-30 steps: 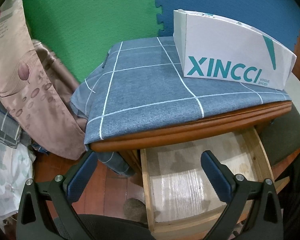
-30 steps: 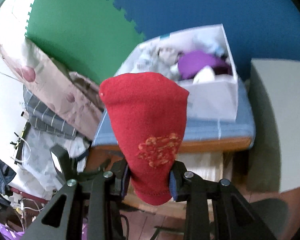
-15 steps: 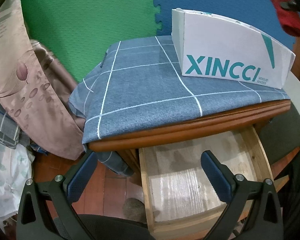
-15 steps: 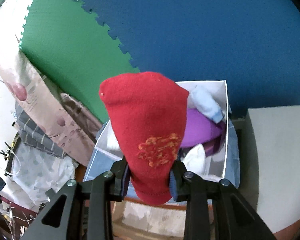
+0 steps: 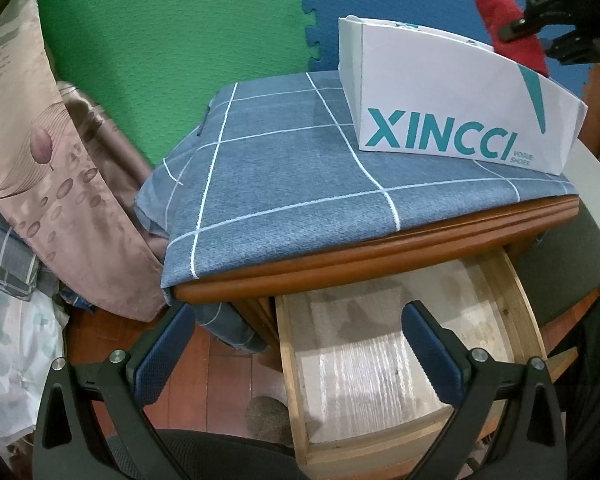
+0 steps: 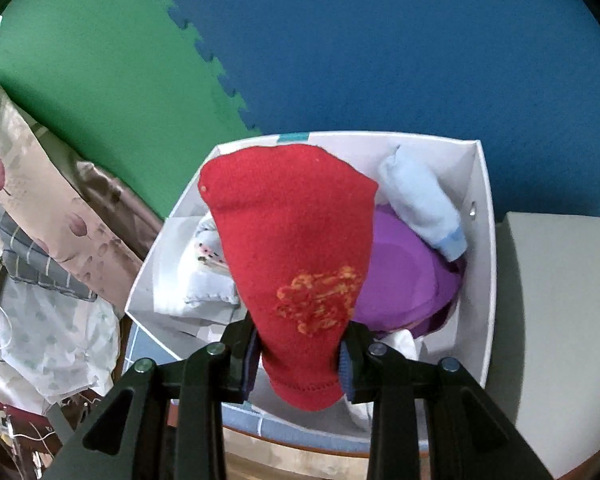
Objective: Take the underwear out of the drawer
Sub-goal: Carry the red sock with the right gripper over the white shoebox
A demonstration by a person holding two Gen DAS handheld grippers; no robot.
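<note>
Red garment point(image 6: 300, 264) pinched in right gripper point(image 6: 300, 354) jaws | left gripper point(image 5: 296, 344) jaws wide, empty

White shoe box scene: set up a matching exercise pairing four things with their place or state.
Things:
1. red knitted garment
2. purple cloth
3. wooden drawer
4. left hand-held gripper

States:
a. pulled open
b. lying in the white shoe box
c. jaws wide, holding nothing
d. clamped in the right hand-held gripper

Pairs: 1-d, 2-b, 3-a, 4-c
</note>
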